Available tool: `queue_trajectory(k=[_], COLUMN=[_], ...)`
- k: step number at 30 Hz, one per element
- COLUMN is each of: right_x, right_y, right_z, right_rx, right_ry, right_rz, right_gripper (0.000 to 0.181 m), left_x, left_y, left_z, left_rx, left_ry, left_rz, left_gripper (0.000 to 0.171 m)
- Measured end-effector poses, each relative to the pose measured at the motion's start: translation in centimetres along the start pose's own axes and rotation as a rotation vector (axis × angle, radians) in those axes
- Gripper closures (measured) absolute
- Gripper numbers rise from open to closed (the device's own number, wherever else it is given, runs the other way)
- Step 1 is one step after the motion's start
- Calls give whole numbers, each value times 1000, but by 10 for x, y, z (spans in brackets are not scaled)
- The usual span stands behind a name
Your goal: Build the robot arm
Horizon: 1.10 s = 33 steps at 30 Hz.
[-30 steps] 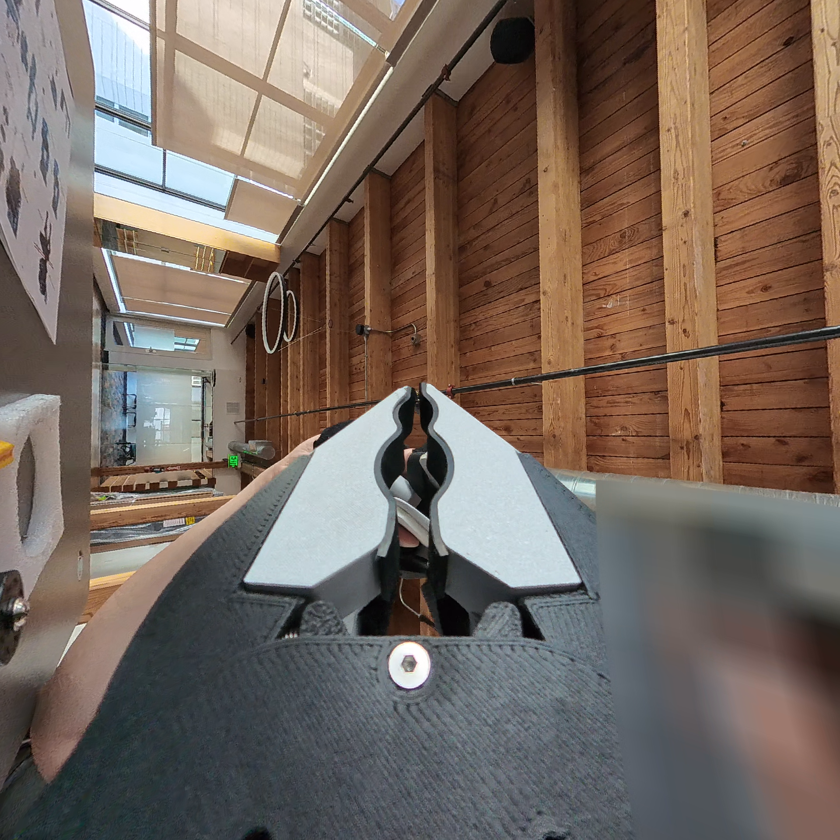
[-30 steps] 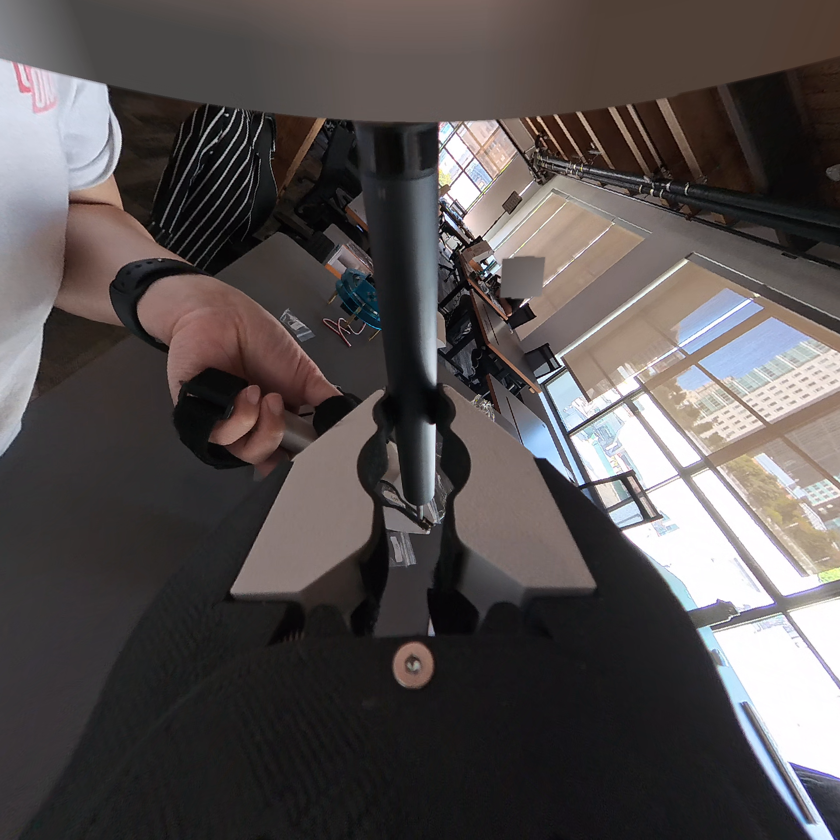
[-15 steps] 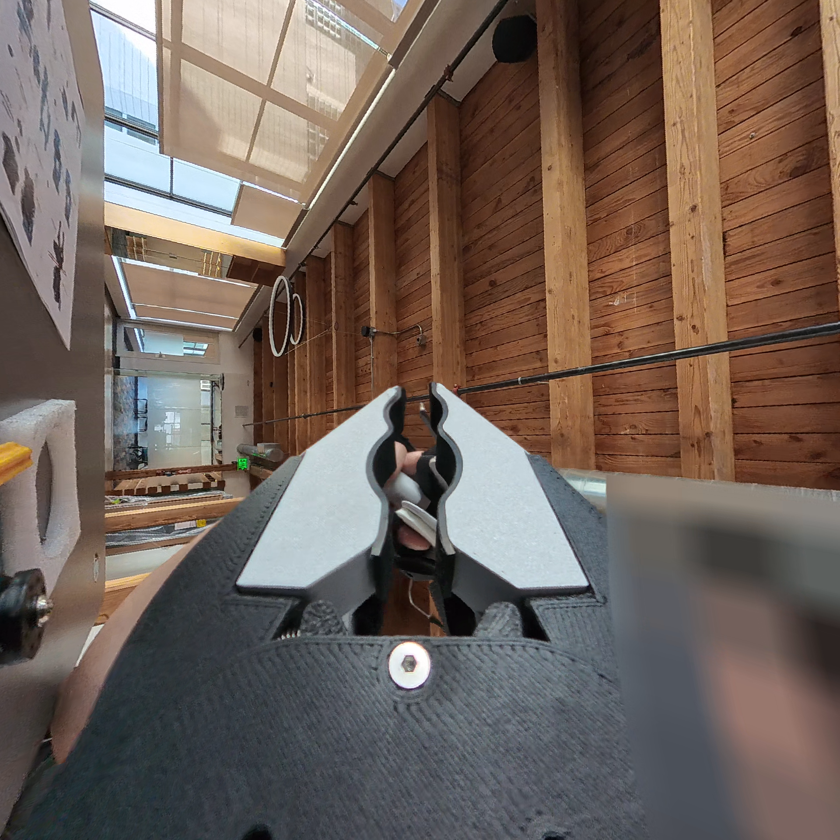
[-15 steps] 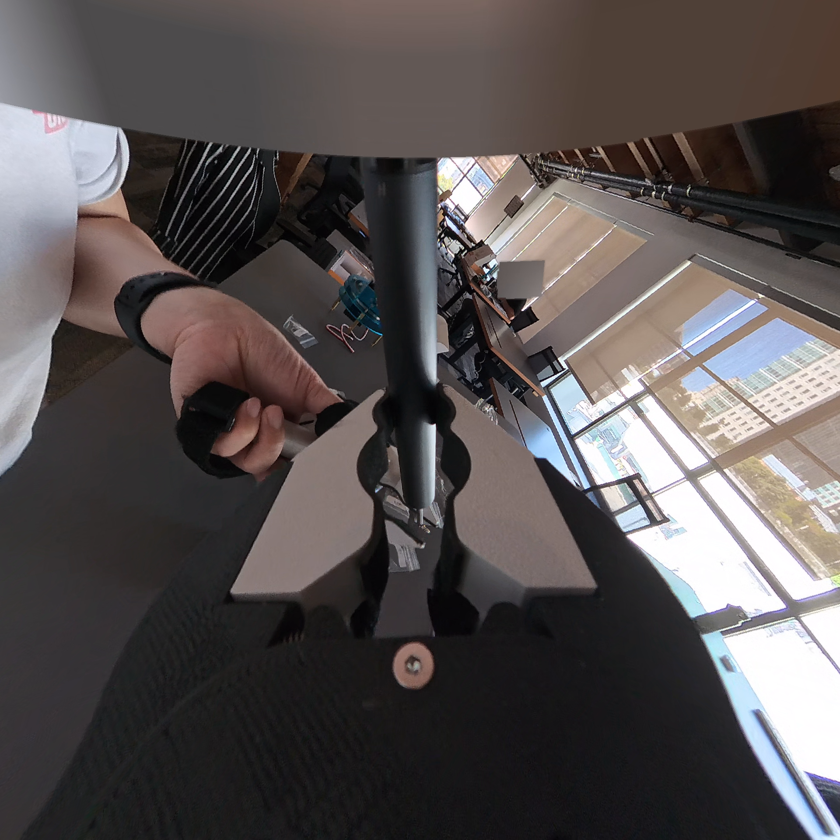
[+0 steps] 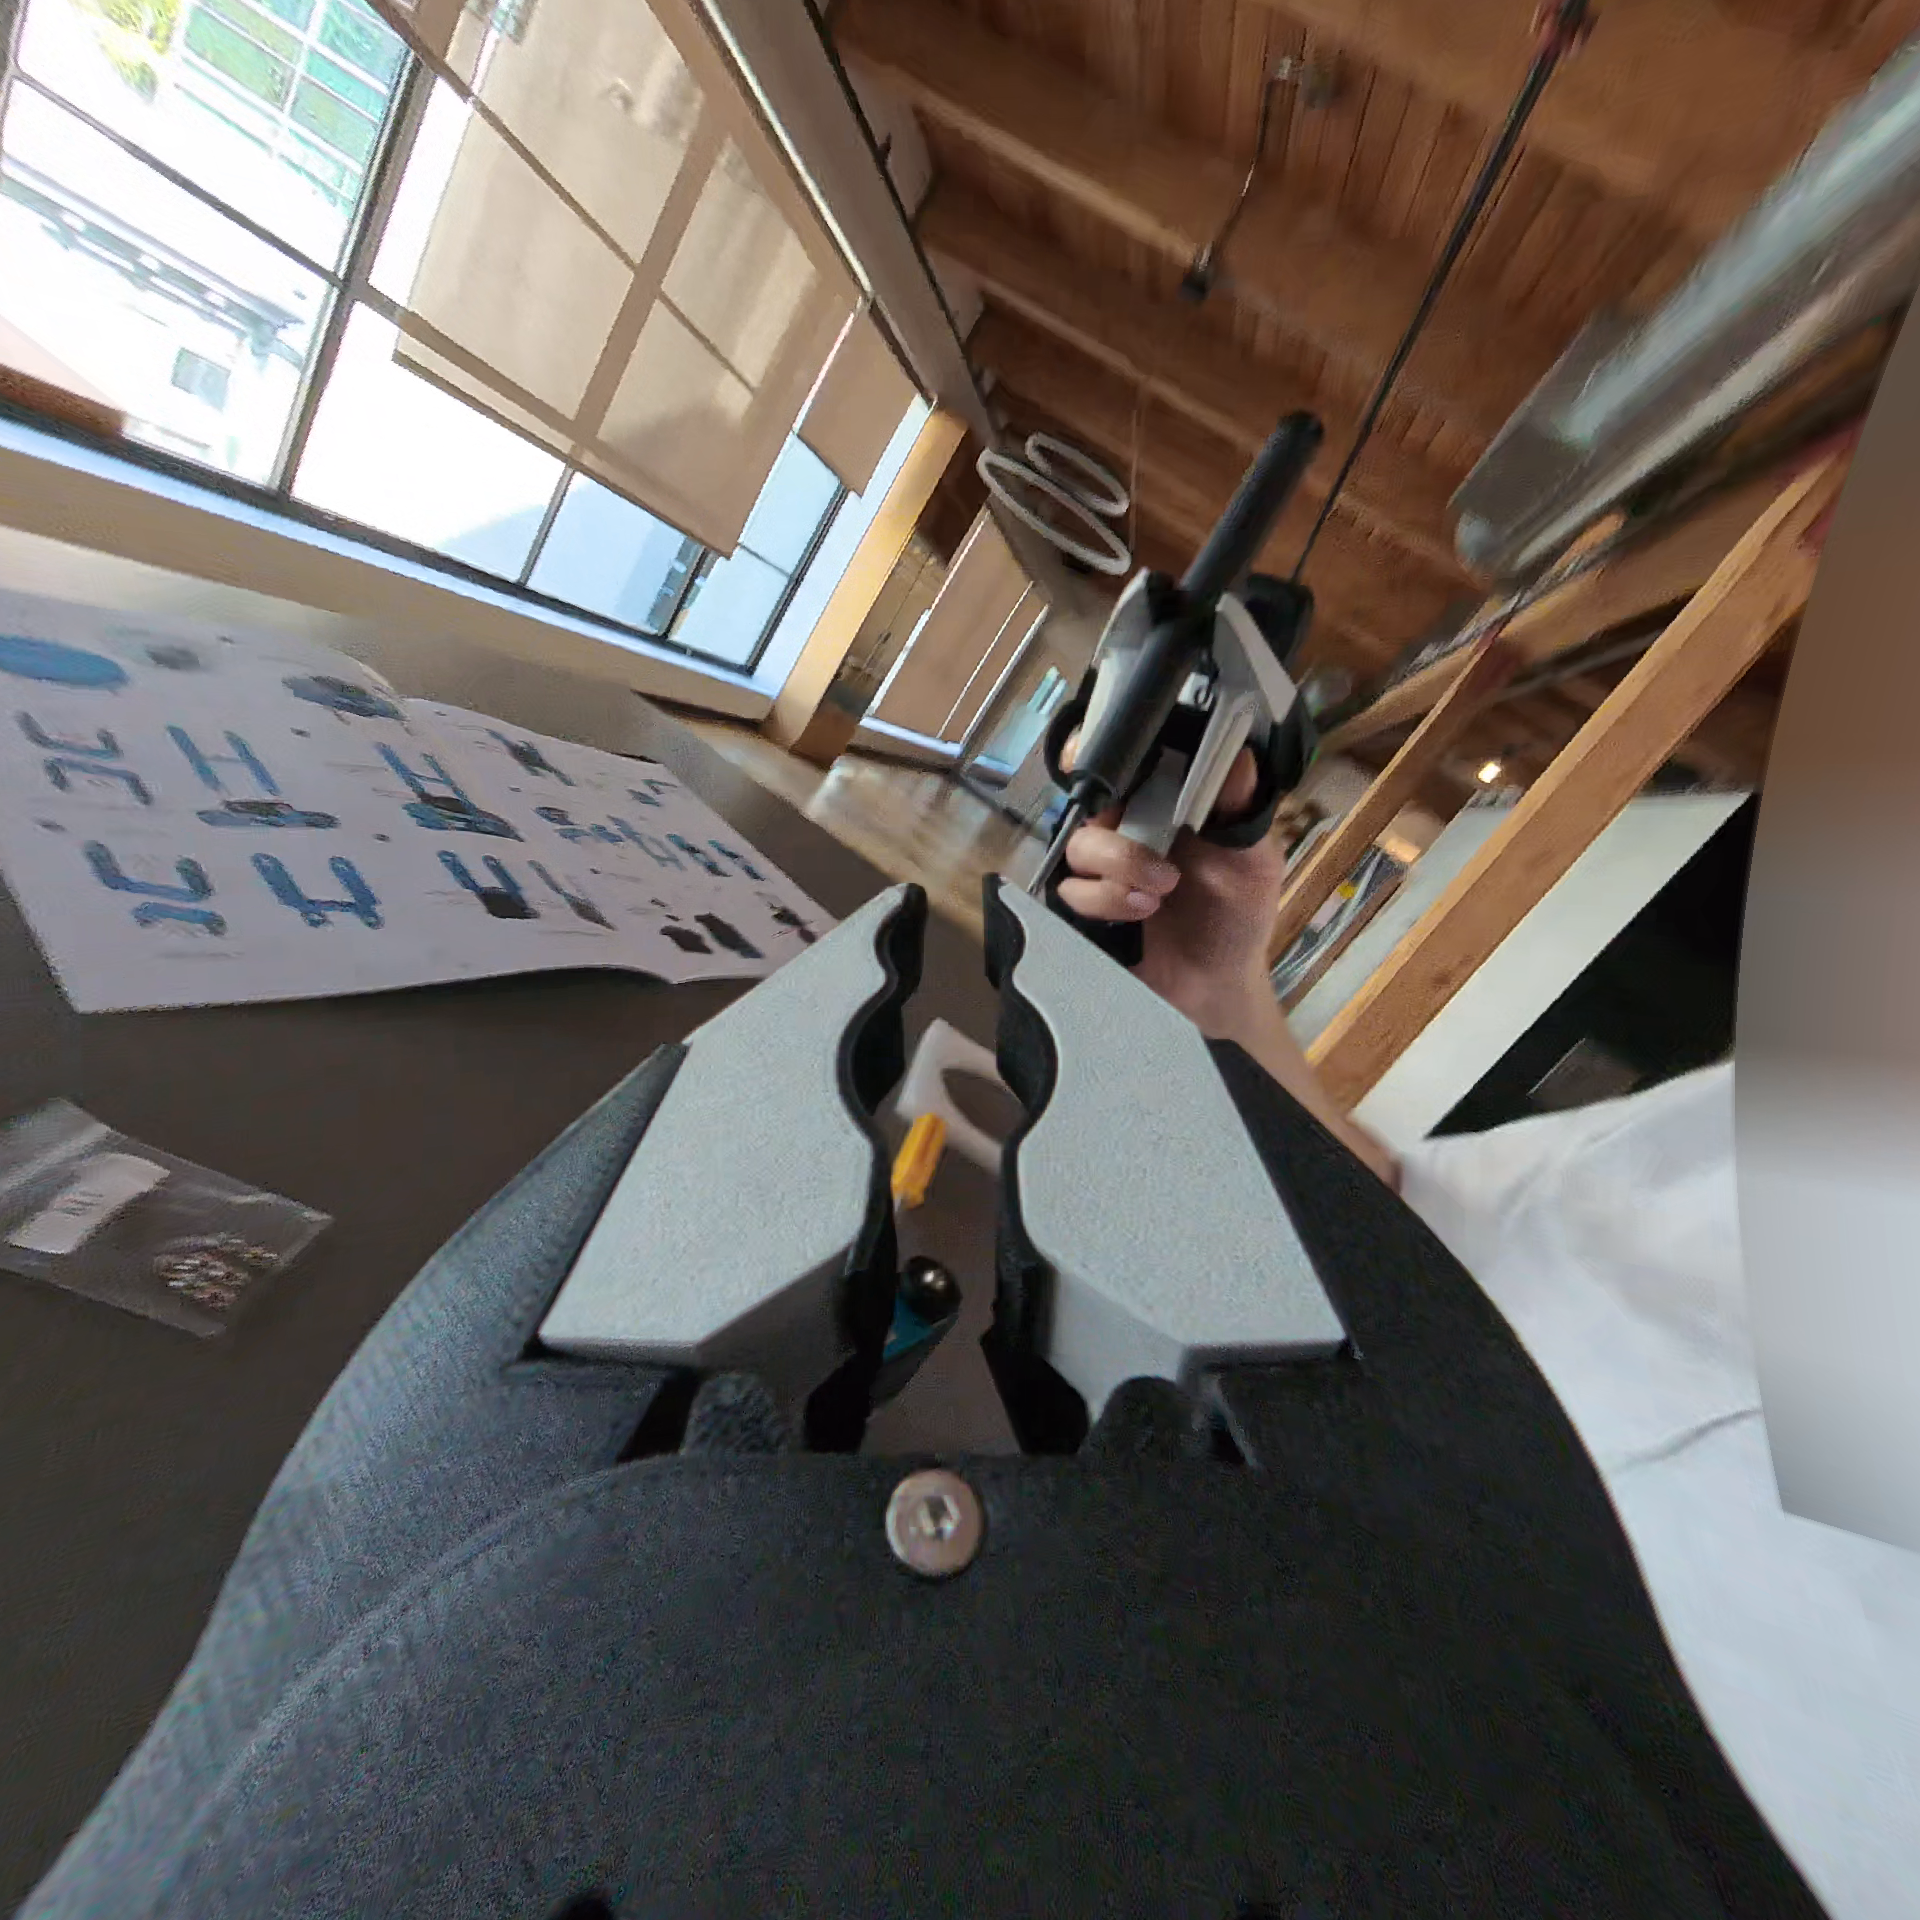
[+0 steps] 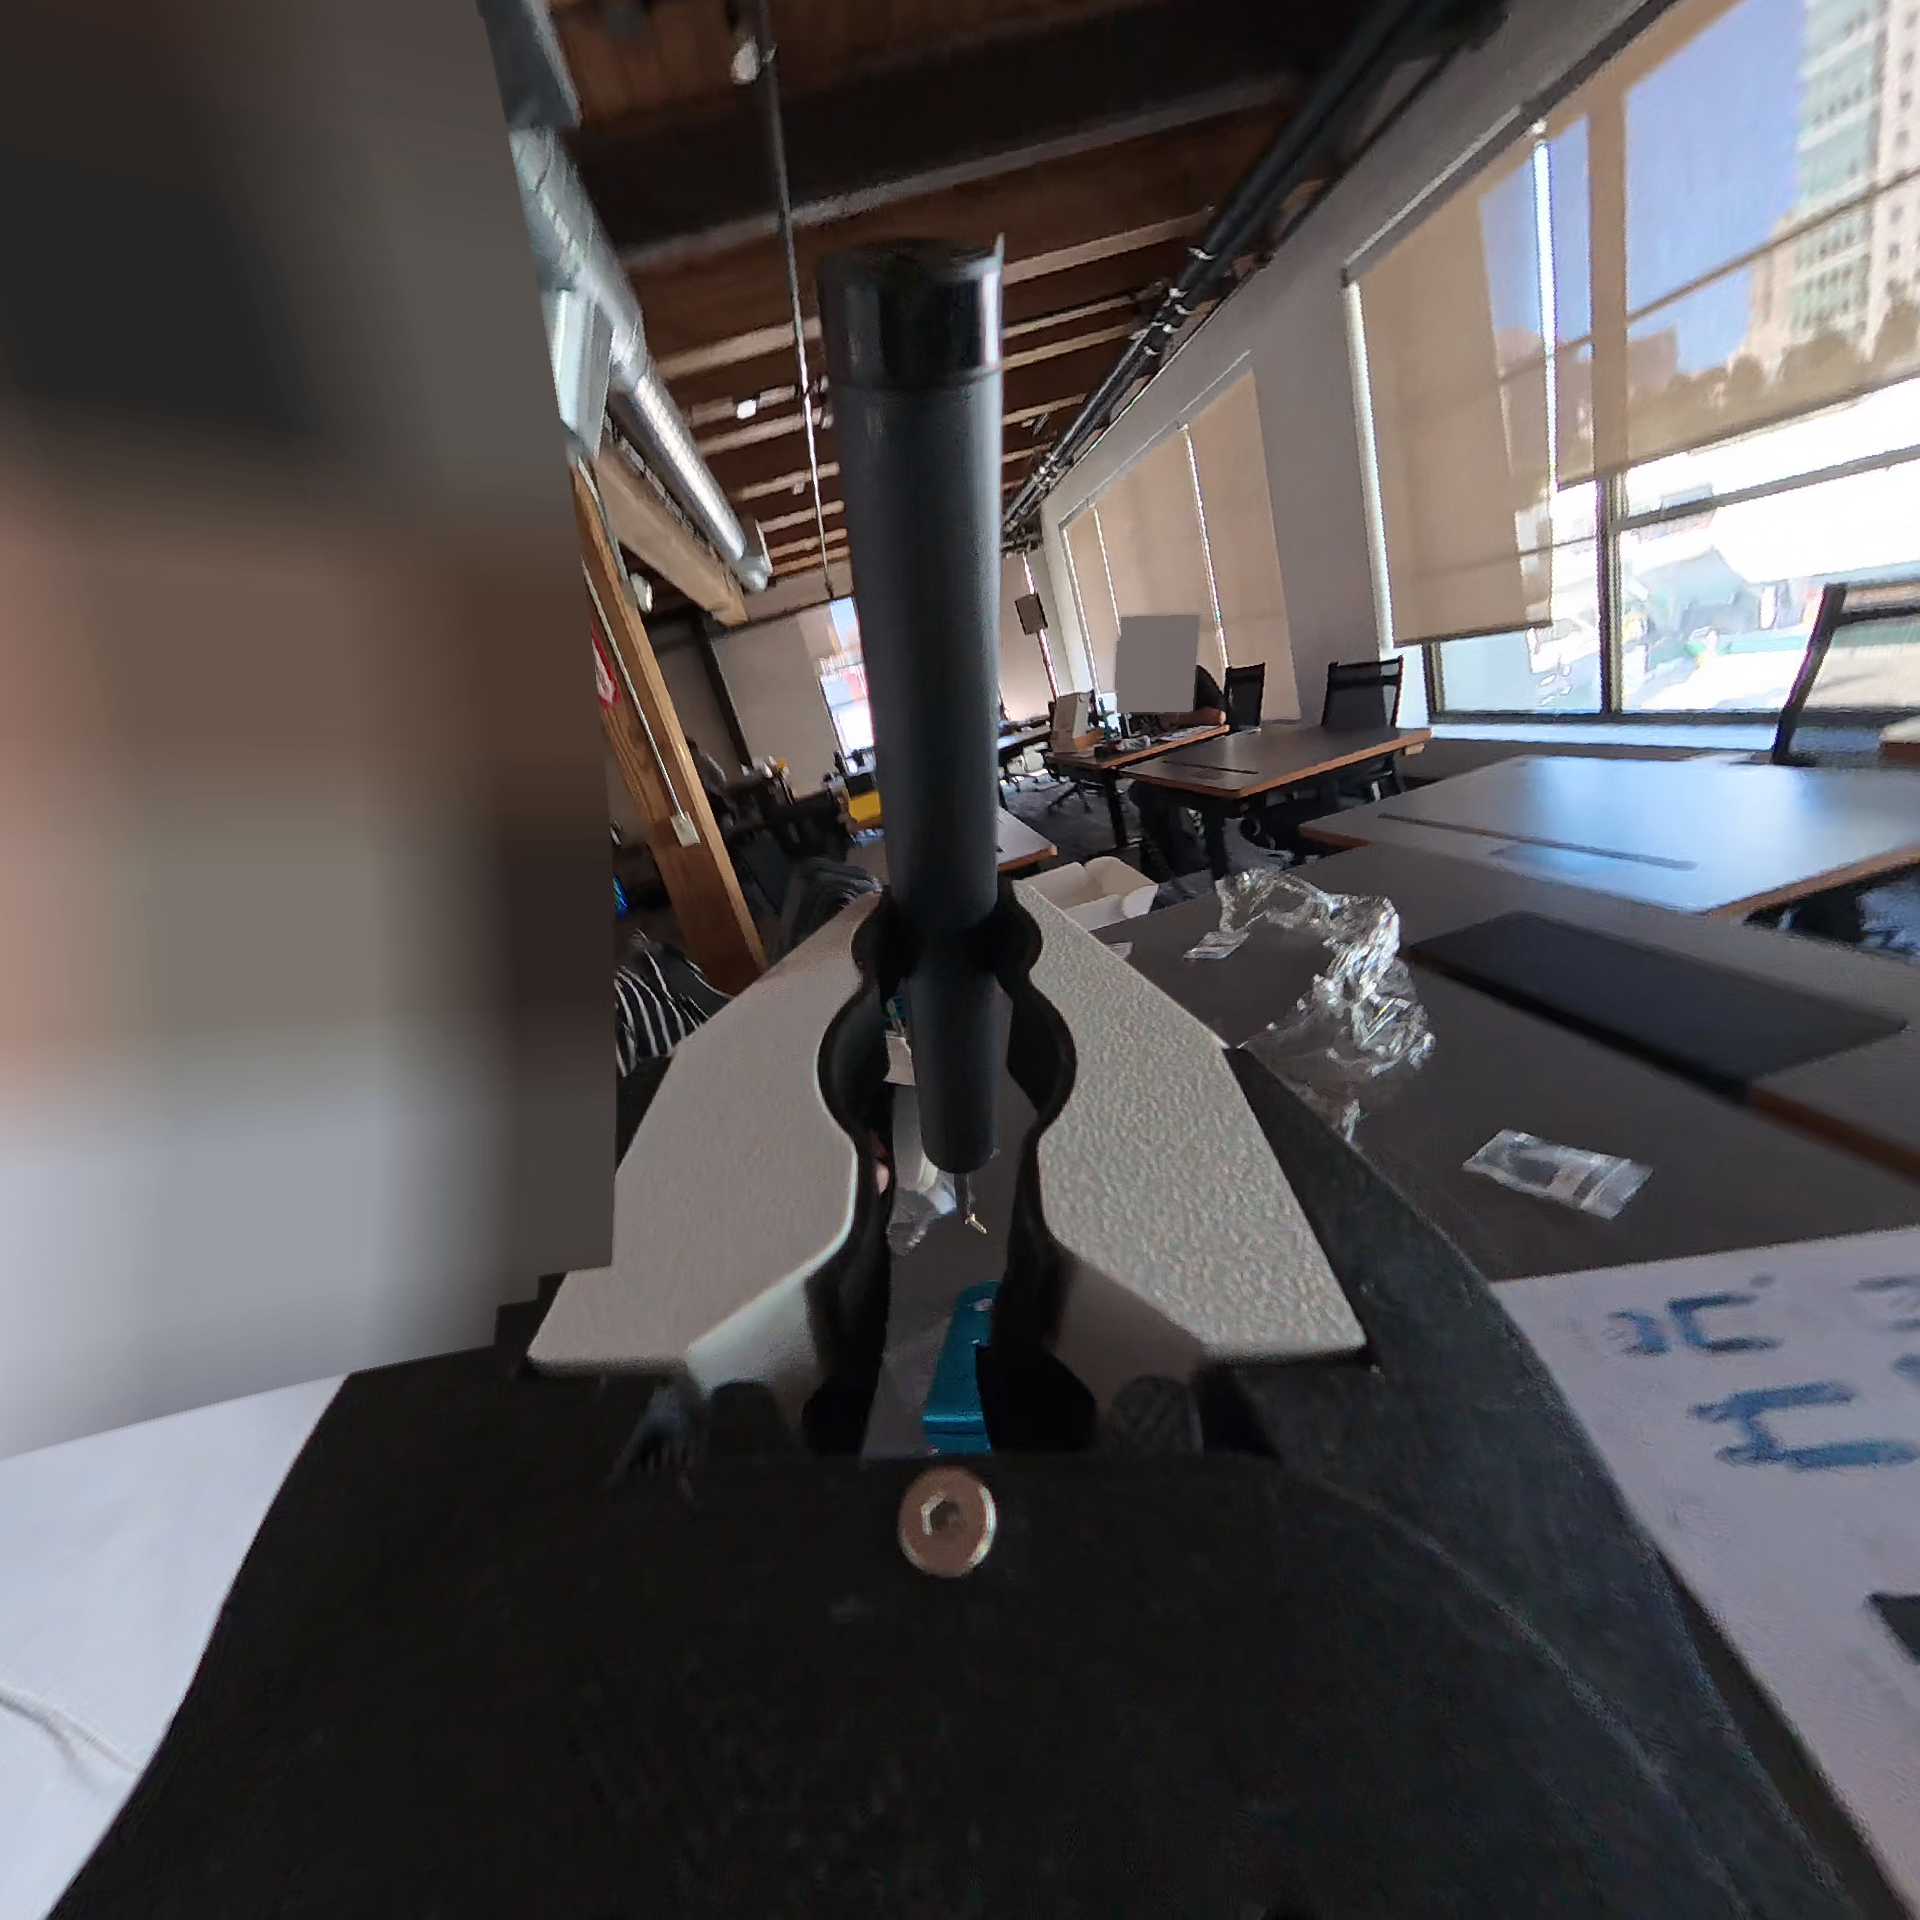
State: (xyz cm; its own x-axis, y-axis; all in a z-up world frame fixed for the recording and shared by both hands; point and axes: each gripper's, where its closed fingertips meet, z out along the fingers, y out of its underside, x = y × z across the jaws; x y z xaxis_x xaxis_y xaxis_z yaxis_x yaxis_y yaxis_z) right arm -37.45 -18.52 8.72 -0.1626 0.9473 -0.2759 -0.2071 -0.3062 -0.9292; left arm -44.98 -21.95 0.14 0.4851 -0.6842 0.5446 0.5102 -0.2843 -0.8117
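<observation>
My right gripper [image 6: 940, 914] is shut on a dark grey electric screwdriver [image 6: 920, 675], which stands upright with its thin bit [image 6: 971, 1216] pointing down between the jaws. A blue metal part [image 6: 961, 1361] shows below the bit. In the left wrist view the right gripper [image 5: 1184, 717] with the screwdriver [image 5: 1216, 582] is held in a hand above the table. My left gripper [image 5: 951, 904] is low over the dark table [image 5: 416, 1143], jaws a narrow gap apart and empty. Through the gap I see a white foam piece [image 5: 951, 1060], a yellow piece [image 5: 920, 1153], a black ball [image 5: 920, 1273] and a blue part [image 5: 904, 1340].
A printed sheet with blue figures [image 5: 364, 831] lies on the table to the left; it also shows in the right wrist view [image 6: 1766, 1455]. A small clear bag of screws [image 5: 135, 1236] lies near it. Crumpled clear plastic [image 6: 1330, 987], another small bag [image 6: 1553, 1169] and a black mat [image 6: 1642, 997] lie farther right. My right fingertips sit around 12 cm from my left ones. The yellow piece [image 5: 920, 1153] is about 25 cm from both grippers' fingertips.
Both grippers swung sharply. The left view dropped from the wooden ceiling to the table, and its jaws parted a little. The right gripper turned toward the room, still holding the screwdriver.
</observation>
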Motion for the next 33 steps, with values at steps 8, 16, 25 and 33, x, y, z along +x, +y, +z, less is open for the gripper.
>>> queue_trajectory(k=[8,16,25,33], right_x=[32,45,55,62], right_y=[46,87,114,116], right_z=[-10,-13,-14,-14], right_rx=[121,96,61,66], right_ry=[4,0,0,0], right_rz=[435,602,691,705], right_gripper=[165,165,164,165], left_x=[15,17,7,-13], left_y=[33,45,72,79], left_z=[18,51,51,51], left_rx=[-349,-502,-614,-647], left_ry=[70,239,293,198], left_rz=[309,68,-141,-93], left_gripper=[161,156,151,145])
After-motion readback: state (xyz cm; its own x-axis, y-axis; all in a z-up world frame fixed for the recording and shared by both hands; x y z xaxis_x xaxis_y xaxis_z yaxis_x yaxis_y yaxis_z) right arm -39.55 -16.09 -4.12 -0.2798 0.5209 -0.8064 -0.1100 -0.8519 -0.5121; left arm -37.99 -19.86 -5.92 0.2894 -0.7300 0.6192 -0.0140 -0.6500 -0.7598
